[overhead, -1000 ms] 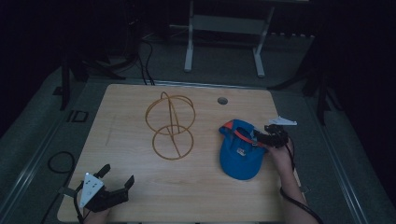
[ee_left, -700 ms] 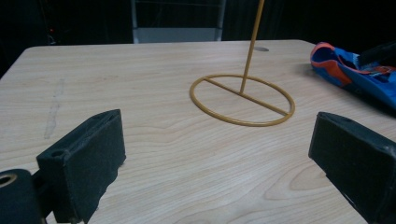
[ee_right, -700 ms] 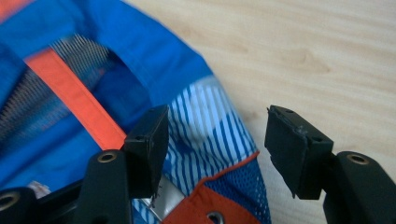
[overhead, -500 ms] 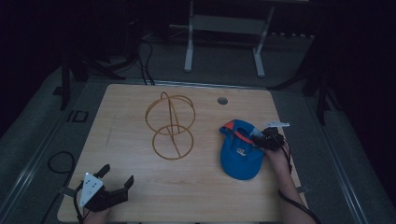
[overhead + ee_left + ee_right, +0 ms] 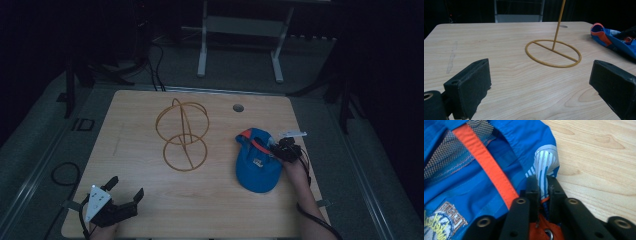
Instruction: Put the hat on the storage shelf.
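A blue cap (image 5: 256, 160) with orange trim lies on the right side of the wooden table (image 5: 145, 200). My right gripper (image 5: 278, 150) is shut on the cap's edge; in the right gripper view its jaws pinch a fold of blue and white striped fabric (image 5: 543, 172) beside the orange band (image 5: 486, 165). A yellow wire stand (image 5: 183, 134) with a round base (image 5: 553, 53) and hoops on top stands mid-table. My left gripper (image 5: 122, 191) rests open at the near left corner, its pads (image 5: 471, 87) far apart over bare wood. The cap (image 5: 614, 40) shows at the right of the left gripper view.
A small round grommet hole (image 5: 238, 107) sits near the table's far edge. Beyond the table stand a white metal frame (image 5: 240, 45) and dark cables on a grey floor. A cable (image 5: 65, 175) loops on the floor at the left.
My right gripper has drawn the cap's edge slightly toward the left and the cap has shifted with it. The left gripper has stayed put.
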`<act>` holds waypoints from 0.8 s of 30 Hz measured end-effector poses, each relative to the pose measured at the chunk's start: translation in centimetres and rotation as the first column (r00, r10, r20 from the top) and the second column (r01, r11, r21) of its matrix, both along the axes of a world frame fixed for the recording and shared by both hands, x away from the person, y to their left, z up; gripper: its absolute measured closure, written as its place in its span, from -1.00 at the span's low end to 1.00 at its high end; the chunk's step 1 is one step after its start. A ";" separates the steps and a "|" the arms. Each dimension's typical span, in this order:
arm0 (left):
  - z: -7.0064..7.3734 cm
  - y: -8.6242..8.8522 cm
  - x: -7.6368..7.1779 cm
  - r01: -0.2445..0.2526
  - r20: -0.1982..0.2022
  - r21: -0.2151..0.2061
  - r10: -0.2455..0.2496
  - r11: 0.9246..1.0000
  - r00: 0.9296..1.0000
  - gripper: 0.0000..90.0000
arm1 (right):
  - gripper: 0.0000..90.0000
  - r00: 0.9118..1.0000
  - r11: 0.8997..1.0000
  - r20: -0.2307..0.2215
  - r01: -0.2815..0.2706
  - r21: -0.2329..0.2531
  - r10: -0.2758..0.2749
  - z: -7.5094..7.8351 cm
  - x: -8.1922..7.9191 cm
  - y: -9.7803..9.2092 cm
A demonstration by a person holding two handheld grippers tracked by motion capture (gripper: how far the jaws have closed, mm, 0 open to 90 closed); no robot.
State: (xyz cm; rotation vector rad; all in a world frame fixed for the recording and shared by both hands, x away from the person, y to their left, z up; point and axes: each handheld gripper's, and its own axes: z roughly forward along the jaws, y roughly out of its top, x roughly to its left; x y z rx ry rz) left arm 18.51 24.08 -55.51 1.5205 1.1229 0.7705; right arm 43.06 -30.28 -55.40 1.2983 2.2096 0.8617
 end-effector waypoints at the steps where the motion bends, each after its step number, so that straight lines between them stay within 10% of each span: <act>1: 0.0 0.0 0.0 0.000 0.000 0.000 0.000 1.000 1.000 -0.91 | 0.87 1.000 1.000 -0.001 -0.003 -0.011 0.003 0.1 0.0 0.1; 13: 0.0 0.0 0.1 -0.002 -0.014 0.011 0.003 1.000 1.000 -0.91 | 0.92 0.991 0.999 0.136 -0.018 0.043 0.012 4.7 -1.7 0.7; 24: 0.1 -0.1 0.1 0.007 -0.023 0.008 -0.007 1.000 1.000 -0.91 | 0.92 0.962 0.994 0.257 -0.104 0.046 0.089 10.6 -3.8 2.4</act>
